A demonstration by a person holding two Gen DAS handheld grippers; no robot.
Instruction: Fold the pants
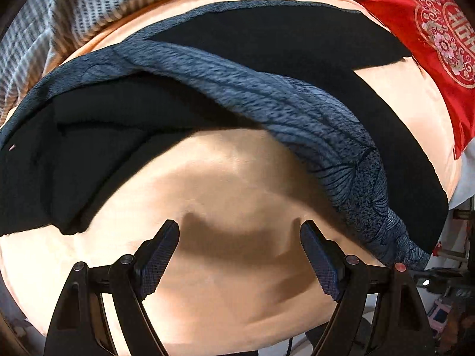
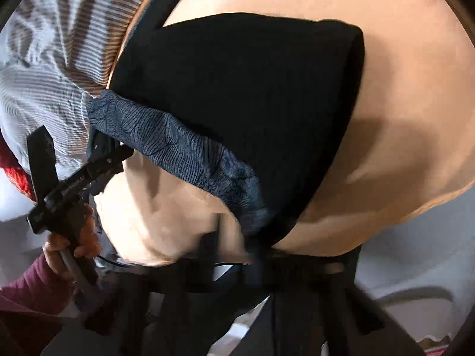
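Note:
Black pants [image 1: 267, 38] with a blue patterned waistband [image 1: 267, 101] lie across a peach sheet [image 1: 225, 184]. My left gripper [image 1: 239, 252] is open and empty, hovering over bare sheet just short of the waistband. In the right wrist view the pants [image 2: 237, 103] rise as a lifted fold, waistband [image 2: 184, 154] running down to my right gripper [image 2: 261, 255], which is blurred and shut on the waistband end. The left gripper [image 2: 101, 151] shows at the far end of the waistband, held by a hand.
A grey striped blanket [image 1: 89, 6] is bunched along the far side. A red embroidered cushion [image 1: 436, 29] lies at the right. The bed edge and floor clutter [image 1: 445, 311] sit at the lower right.

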